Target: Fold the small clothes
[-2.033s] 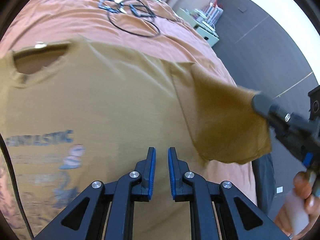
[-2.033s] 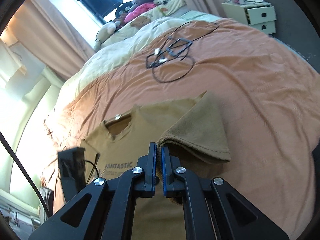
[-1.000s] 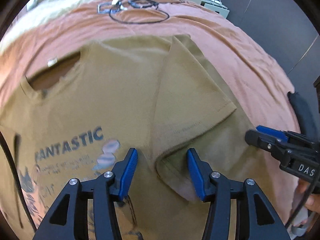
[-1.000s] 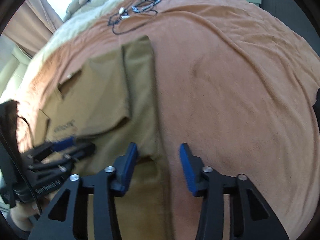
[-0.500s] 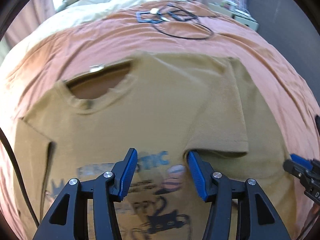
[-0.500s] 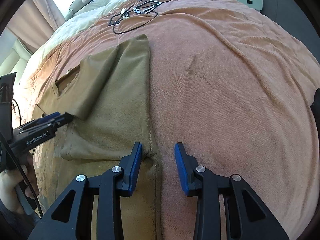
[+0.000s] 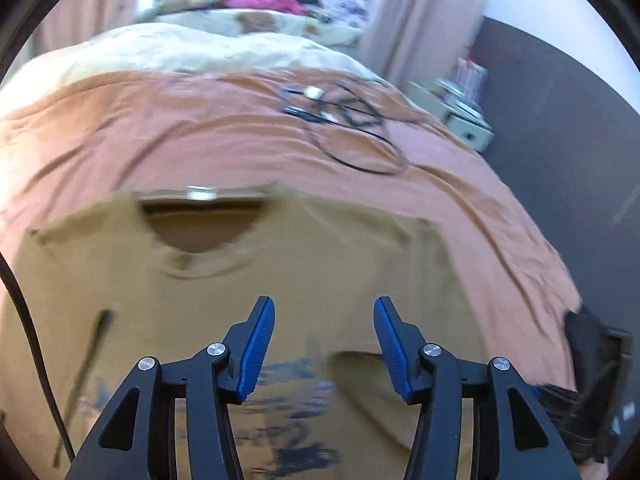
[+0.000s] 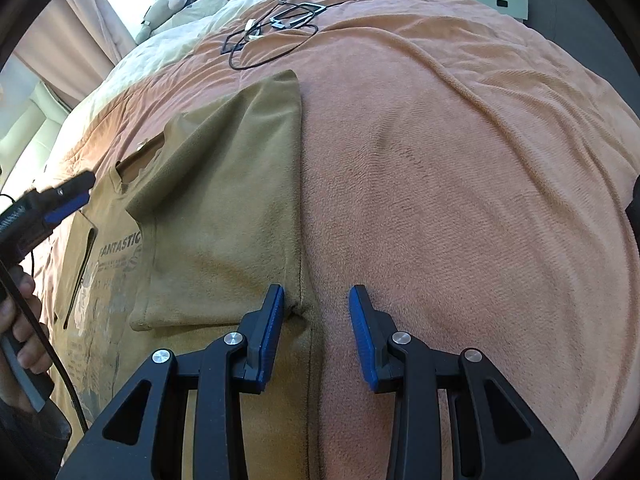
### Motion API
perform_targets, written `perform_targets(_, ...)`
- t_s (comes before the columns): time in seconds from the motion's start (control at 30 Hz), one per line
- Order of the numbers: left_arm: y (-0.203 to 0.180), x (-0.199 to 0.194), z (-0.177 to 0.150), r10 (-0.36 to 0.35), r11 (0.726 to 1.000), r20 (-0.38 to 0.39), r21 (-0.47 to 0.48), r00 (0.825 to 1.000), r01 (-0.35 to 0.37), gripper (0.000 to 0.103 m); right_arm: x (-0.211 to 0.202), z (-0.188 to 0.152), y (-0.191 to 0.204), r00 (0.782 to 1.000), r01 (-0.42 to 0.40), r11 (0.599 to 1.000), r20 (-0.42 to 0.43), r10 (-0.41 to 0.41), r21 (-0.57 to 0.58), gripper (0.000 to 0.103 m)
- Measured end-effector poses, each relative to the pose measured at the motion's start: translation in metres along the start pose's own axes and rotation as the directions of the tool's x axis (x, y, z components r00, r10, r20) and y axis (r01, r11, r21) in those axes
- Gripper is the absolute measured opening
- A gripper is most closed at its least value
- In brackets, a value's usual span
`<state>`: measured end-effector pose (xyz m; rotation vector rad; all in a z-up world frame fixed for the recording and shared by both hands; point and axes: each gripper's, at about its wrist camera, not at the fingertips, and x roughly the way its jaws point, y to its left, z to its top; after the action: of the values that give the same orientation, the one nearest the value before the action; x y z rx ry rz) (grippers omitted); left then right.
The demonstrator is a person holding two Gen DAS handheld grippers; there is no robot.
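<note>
Matt tan cotton-like T-shirt [image 8: 224,184], fuzzy orange fleece blanket [image 8: 460,160], matt black plastic right gripper [image 8: 316,320] with ribbed blue pads [image 8: 362,316], shiny metal pins

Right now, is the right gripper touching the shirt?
Cannot tell. In the right wrist view the right gripper straddles the shirt's folded edge with open jaws; one blue pad looks against the cloth, but contact isn't plain.

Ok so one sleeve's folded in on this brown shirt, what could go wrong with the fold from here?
The right gripper has its jaws open astride the folded edge of the shirt; closing there may pinch the orange blanket too. The folded sleeve lies loose, so tugging the edge could flip it back. The black cable lies further up the bed, likely clear unless the shirt slides that way.
</note>
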<state>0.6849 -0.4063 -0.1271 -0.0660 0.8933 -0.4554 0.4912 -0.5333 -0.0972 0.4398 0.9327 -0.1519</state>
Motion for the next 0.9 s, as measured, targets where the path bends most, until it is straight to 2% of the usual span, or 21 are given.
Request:
perform_targets(0.2, -0.049, 0.034, -0.010, -0.020, 0.989, -0.105, 0.145, 0.994, 0.035, 0.056, 0.000, -0.001, 0.000, 1.000, -0.001, 1.000, 0.002, 0.001, -0.006, 0.031)
perform_targets(0.3, -0.061, 0.053, -0.018, 0.038, 0.973, -0.140, 0.229, 0.989, -0.005, 0.059, 0.000, -0.001, -0.001, 1.000, -0.004, 1.000, 0.002, 0.004, -0.010, 0.031)
perform_targets(0.37, -0.063, 0.061, -0.020, 0.102, 0.958, -0.125, 0.280, 0.987, -0.063, 0.058, 0.000, -0.002, 0.000, 1.000, -0.001, 1.000, 0.003, 0.001, -0.019, 0.031)
perform_targets(0.4, -0.060, 0.062, -0.019, 0.126, 0.953, -0.110, 0.289, 0.986, -0.090, 0.050, 0.000, -0.002, 0.001, 1.000, 0.001, 1.000, 0.003, -0.001, -0.025, 0.031)
perform_targets(0.43, -0.057, 0.062, -0.016, 0.135, 0.951, -0.091, 0.291, 0.987, -0.103, 0.043, 0.000, -0.002, 0.001, 1.000, 0.003, 1.000, 0.005, -0.002, -0.028, 0.031)
perform_targets(0.47, -0.052, 0.062, -0.013, 0.131, 0.952, -0.079, 0.287, 0.988, -0.104, 0.029, 0.000, -0.003, 0.001, 1.000, 0.004, 0.999, 0.006, -0.003, -0.032, 0.031)
perform_targets(0.53, -0.038, 0.063, -0.003, 0.145, 0.959, -0.061, 0.255, 0.988, -0.125, 0.014, 0.000, -0.003, 0.003, 1.000, 0.008, 0.999, 0.007, -0.008, -0.039, 0.031)
perform_targets(0.57, -0.031, 0.062, 0.001, 0.155, 0.962, -0.055, 0.236, 0.986, -0.138, 0.002, 0.000, -0.003, 0.004, 1.000, 0.010, 0.999, 0.008, -0.010, -0.041, 0.031)
perform_targets(0.67, -0.011, 0.060, 0.010, 0.169, 0.971, -0.052, 0.181, 0.984, -0.157, 0.000, 0.000, -0.004, 0.006, 1.000, 0.021, 0.998, 0.009, -0.021, -0.053, 0.031)
perform_targets(0.9, 0.025, 0.048, 0.018, 0.245, 0.965, -0.073, 0.110, 0.967, -0.237, 0.000, -0.003, -0.002, 0.012, 0.999, 0.048, 0.996, -0.004, -0.048, -0.072, 0.031)
